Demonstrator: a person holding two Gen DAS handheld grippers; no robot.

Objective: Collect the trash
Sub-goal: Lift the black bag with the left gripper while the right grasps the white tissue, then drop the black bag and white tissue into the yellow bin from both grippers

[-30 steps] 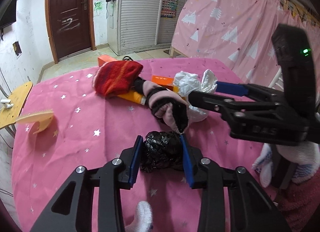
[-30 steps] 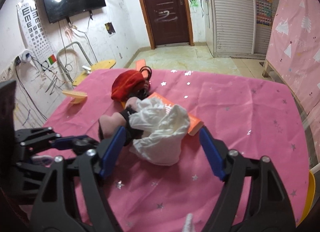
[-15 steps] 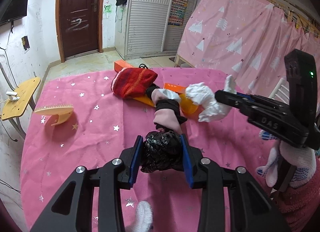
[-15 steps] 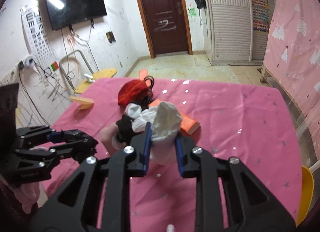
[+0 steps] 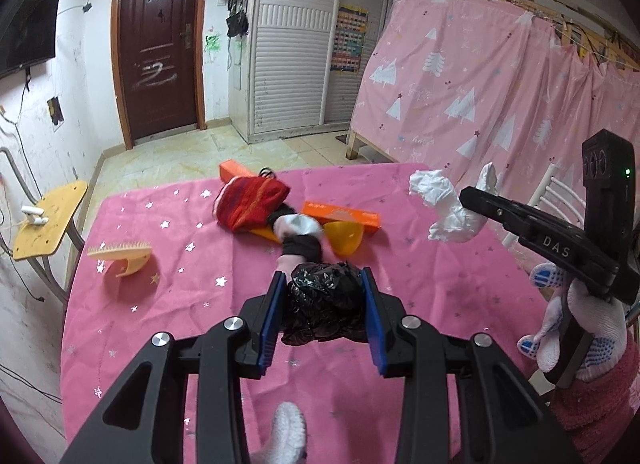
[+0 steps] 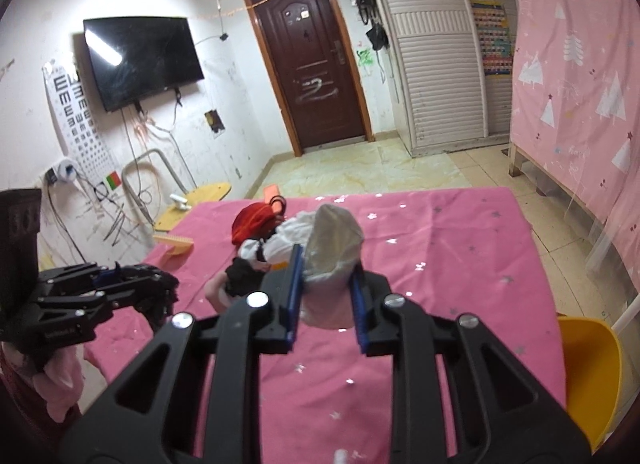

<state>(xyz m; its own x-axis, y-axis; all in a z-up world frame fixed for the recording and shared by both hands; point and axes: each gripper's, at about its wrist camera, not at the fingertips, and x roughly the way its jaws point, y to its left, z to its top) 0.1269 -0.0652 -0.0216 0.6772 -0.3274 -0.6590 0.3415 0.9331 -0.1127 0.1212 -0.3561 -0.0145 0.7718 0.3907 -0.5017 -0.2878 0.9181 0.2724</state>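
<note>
My left gripper (image 5: 323, 296) is shut on a crumpled black plastic bag (image 5: 324, 304), held just above the pink starred tablecloth (image 5: 160, 304). In the right wrist view the right gripper (image 6: 325, 284) is shut on a wad of white tissue (image 6: 332, 252), lifted clear of the table. From the left wrist view the same white tissue (image 5: 444, 208) hangs off the right gripper's tip at the right, above the table's far edge. The left gripper (image 6: 160, 284) with its black bag shows at the left of the right wrist view.
On the cloth lie a red knitted hat (image 5: 252, 204), a pink and black sock (image 5: 298, 240), an orange box (image 5: 340, 214), a yellow funnel (image 5: 344, 236) and a peach comb (image 5: 120, 258). A yellow chair (image 6: 588, 368) stands at the table's right, a wooden stool (image 5: 48, 224) at its left.
The right gripper closed on the white tissue and lifted it off the table, away to the right. The left gripper rose a little with the black bag held throughout.
</note>
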